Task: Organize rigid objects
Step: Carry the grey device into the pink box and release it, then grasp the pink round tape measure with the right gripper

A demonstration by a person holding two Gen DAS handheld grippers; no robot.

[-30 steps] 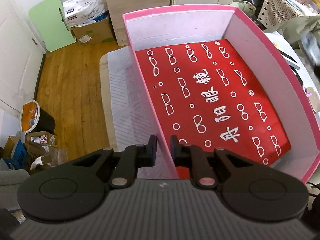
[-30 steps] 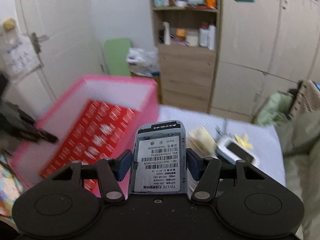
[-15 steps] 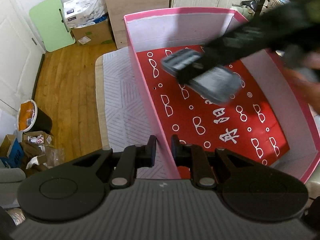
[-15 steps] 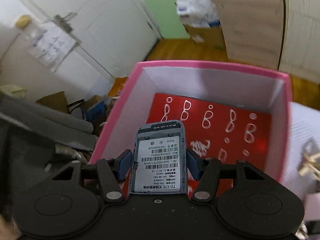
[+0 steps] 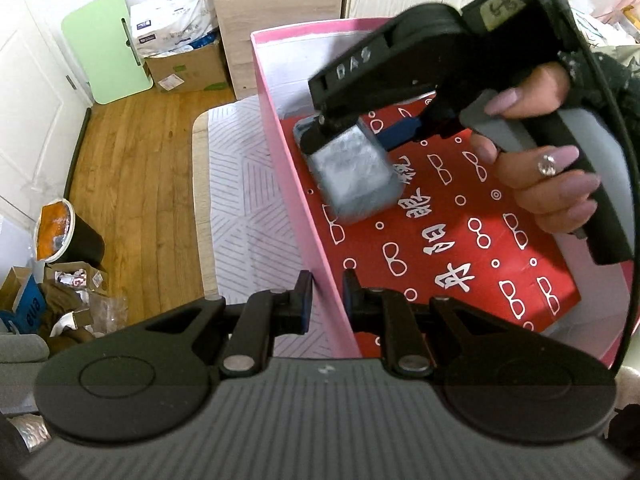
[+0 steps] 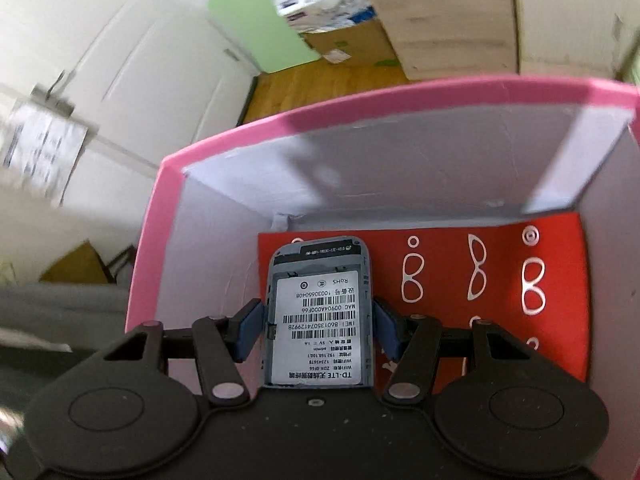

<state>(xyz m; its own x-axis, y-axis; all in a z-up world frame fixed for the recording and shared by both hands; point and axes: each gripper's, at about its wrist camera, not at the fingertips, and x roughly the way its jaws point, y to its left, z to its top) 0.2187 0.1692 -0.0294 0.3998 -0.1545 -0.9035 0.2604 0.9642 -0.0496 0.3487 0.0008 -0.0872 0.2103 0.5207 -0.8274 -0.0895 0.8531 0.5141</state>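
Two views, both taken up mostly by one box.

Left wrist view, from the left edge: pale green flat board (image 5: 106,46) leaning against the white wall at upper left; beside it a brown cardboard carton (image 5: 188,68) stuffed with white packaging; below those, bare wooden floor (image 5: 132,168), with a black bin lined with an orange bag (image 5: 64,232) at the left edge. Further right, a white mat with grey stripes (image 5: 240,200), lying just beside the pink rectangular cardboard box (image 5: 296,184). At lower centre, the left gripper (image 5: 324,296), jaws closed on the box's left wall, one finger outside, one inside. Inside the box, a red liner printed with white spectacles (image 5: 460,248) covering the floor. Over the liner's upper left part, close to the left wall, the grey slab-shaped device (image 5: 352,176), blurred and tilted, pinched in the right gripper (image 5: 356,136). At far right, the person's right hand (image 5: 536,152), pink nails, wrapped around the handle and trigger.

Right wrist view: white door and wall at left, pink rim next, then the device (image 6: 320,320) at centre, barcode label up, blue pads pressed to both its long sides, jaws of the right gripper (image 6: 318,328) closed on it. Device's far end over the liner's left corner near the back wall; contact with the floor impossible to tell.
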